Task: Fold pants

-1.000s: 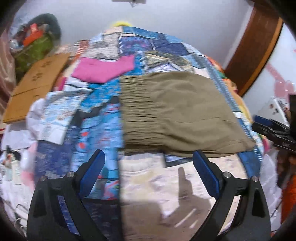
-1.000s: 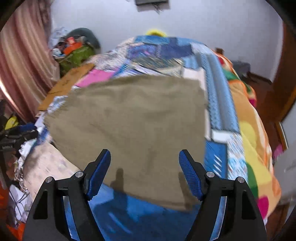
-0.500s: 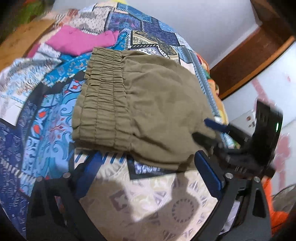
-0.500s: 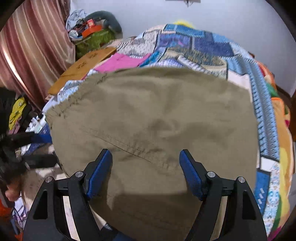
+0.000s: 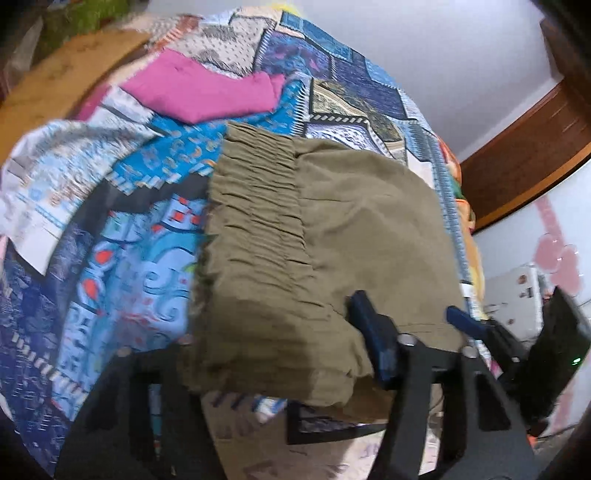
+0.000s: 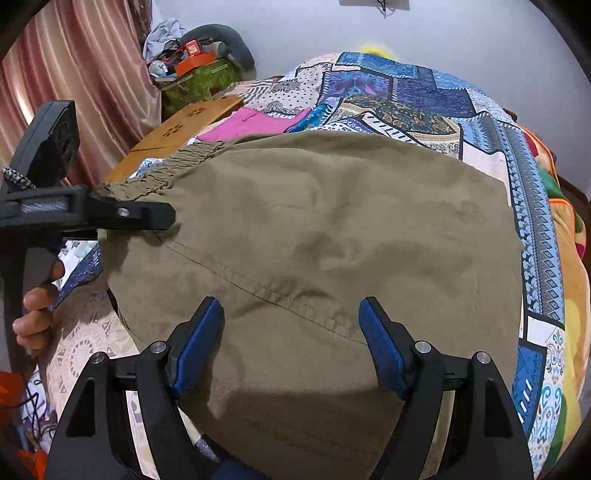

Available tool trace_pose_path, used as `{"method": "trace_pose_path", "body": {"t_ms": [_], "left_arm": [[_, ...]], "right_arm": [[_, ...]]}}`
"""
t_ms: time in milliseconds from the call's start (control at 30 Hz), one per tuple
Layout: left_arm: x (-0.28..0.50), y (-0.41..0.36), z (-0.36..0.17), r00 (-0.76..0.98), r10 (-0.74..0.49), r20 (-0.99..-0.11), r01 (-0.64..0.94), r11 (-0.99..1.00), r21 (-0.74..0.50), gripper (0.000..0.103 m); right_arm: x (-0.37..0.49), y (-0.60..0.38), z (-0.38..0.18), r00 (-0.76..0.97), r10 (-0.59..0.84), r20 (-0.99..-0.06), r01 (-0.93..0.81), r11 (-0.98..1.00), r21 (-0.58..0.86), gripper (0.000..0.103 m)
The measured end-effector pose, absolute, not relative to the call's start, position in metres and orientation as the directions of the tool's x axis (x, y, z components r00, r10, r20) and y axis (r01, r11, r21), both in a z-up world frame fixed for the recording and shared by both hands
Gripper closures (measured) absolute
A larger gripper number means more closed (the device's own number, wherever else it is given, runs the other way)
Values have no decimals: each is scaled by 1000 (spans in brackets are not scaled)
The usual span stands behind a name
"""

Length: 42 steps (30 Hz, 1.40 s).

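1. Two grippers work on a pair of olive pants [image 6: 332, 229] lying folded on a bed.
2. Seen by its own camera, the right gripper [image 6: 291, 343] has its blue-padded fingers [image 6: 197, 345] spread wide, one on each side of a stitched seam. They hover just over the cloth near its closest edge and grasp nothing.
3. In its own view, the left gripper [image 5: 280, 354] has its right finger [image 5: 373, 343] resting on top of the pants, while its left finger is hidden behind the draped cloth. A corner of the pants lies between them. The picture is blurred, and I cannot tell whether the fingers are pinching the cloth or only straddling it.
4. Viewed by the right camera, the left gripper [image 6: 162, 218] reaches in from the left, its black tip touching the pants just below the gathered elastic waistband [image 6: 166, 170]. The person's left hand [image 6: 37, 314] grips its handle.
5. Beneath the pants is a patchwork bedspread [image 6: 406, 96] in blues, white and purple. A pink garment [image 5: 207, 92] lies beyond the waistband.
6. A wooden board [image 6: 177, 129] rests at the far left edge of the bed. Behind it a green bag [image 6: 201, 83] holds clutter, beside a pink striped curtain [image 6: 85, 74]. The wall [image 6: 295, 33] is pale, and dark wood trim [image 5: 524, 147] shows on the right.
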State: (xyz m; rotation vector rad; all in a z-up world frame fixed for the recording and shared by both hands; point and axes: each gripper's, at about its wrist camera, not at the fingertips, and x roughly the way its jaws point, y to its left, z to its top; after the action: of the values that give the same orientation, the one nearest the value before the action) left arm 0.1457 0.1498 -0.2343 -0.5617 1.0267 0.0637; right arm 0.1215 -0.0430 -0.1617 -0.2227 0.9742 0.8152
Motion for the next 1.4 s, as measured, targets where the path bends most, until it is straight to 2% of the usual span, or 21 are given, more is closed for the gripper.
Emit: {"method": "trace_pose_path", "body": {"t_ms": [67, 167, 300, 467, 567, 867, 1033, 1200, 1400], "left_arm": [[142, 151, -233, 541, -184, -820, -306, 866, -396, 54], [133, 149, -225, 559, -88, -824, -312, 899, -308, 57], [122, 154, -214, 571, 23, -821, -330, 921, -204, 58], [111, 161, -199, 558, 255, -790, -373, 927, 36, 58], [104, 165, -187, 558, 326, -763, -381, 918, 113, 59], [108, 129, -128, 674, 283, -682, -294, 950, 103, 68], [123, 82, -99, 743, 173, -646, -161, 984, 78, 70], [145, 39, -91, 750, 54, -659, -32, 998, 44, 72], [176, -5, -108, 686, -68, -724, 68, 997, -29, 72]], "right_arm": [[122, -44, -161, 301, 512, -804, -696, 695, 182, 29], [121, -47, -158, 307, 508, -805, -684, 706, 184, 29], [117, -54, -152, 321, 497, -806, -666, 724, 181, 29], [108, -70, -147, 341, 484, -806, -650, 741, 170, 29], [105, -84, -148, 349, 465, -813, -631, 759, 163, 29], [102, -114, -157, 338, 493, -801, -575, 782, 239, 29], [102, -118, -163, 326, 527, -785, -556, 778, 291, 29], [99, -118, -161, 337, 528, -779, -559, 778, 286, 29], [97, -123, -159, 340, 544, -767, -550, 777, 307, 29]]}}
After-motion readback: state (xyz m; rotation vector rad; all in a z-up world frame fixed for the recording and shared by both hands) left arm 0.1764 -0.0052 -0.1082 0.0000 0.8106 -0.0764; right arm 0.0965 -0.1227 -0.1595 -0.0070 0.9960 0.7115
